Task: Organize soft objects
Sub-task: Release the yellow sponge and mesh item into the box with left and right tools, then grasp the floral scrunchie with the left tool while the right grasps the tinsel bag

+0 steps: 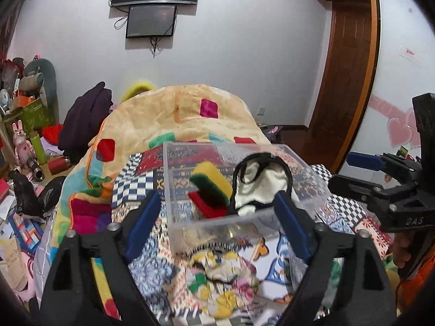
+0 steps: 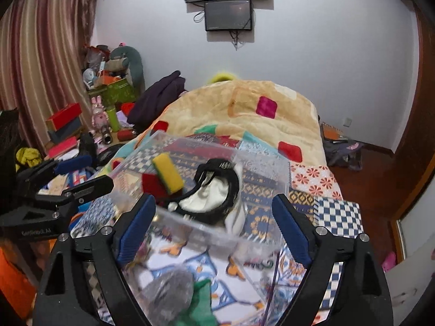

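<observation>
A clear plastic box (image 1: 217, 224) stands on the patterned bed; it also shows in the right wrist view (image 2: 206, 233). Inside lie a yellow-green sponge (image 1: 210, 178) on a red sponge (image 1: 209, 206), and a white cloth with black trim (image 1: 258, 184). In the right wrist view the yellow sponge (image 2: 167, 172), the red sponge (image 2: 151, 184) and the cloth (image 2: 209, 195) show too. My left gripper (image 1: 217, 217) is open and empty just before the box's near wall. My right gripper (image 2: 214, 222) is open and empty over the near rim. A crumpled colourful cloth (image 1: 225, 277) lies below the left gripper. A grey soft thing (image 2: 168, 290) and a green cloth (image 2: 201, 304) lie below the right gripper.
A folded yellow blanket (image 1: 174, 114) with coloured squares lies behind the box. A dark garment (image 1: 87, 114) sits at its left. Cluttered boxes, toys and bottles (image 2: 106, 103) fill the left side. A wooden door (image 1: 345, 81) stands at the right.
</observation>
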The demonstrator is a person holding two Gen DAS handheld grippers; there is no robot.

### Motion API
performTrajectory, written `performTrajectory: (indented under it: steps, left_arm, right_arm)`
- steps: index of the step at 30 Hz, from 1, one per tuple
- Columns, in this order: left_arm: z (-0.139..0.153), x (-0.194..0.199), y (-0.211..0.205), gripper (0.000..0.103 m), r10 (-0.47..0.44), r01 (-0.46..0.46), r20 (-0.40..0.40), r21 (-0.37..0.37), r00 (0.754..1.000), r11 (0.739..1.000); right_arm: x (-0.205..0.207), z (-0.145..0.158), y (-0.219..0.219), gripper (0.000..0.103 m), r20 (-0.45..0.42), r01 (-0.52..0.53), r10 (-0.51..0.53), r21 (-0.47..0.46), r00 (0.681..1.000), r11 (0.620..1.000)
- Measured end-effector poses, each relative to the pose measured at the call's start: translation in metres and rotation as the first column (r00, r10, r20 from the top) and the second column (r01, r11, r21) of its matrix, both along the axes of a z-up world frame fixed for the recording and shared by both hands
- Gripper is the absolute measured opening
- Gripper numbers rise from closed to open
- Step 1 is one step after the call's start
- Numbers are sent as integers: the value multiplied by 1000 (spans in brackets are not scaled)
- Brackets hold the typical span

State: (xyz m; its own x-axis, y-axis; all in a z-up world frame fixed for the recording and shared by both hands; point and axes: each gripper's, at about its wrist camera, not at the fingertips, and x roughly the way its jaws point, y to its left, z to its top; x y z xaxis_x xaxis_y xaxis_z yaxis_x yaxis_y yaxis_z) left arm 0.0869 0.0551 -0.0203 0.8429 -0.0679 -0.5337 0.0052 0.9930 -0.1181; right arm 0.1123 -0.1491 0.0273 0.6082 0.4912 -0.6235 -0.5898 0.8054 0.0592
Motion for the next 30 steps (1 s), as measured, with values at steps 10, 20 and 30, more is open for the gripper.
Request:
performTrajectory:
  steps: [10, 20, 30]
  left_arm:
    - [-48, -21, -4, 95, -11, 8, -157, -20, 988, 1000]
    - [-85, -25, -12, 89, -13, 7, -256, -22, 967, 1000]
    - [-91, -30, -21, 28, -50, 50, -267, -4, 963, 999]
  right_arm:
    - [-25, -54, 2, 88, -163, -42, 37, -30, 986, 999]
    - [-34, -82, 3, 63, -279, -97, 90, -13, 956, 995]
    - [-42, -78, -1, 33, -277, -106, 108, 22, 955, 994]
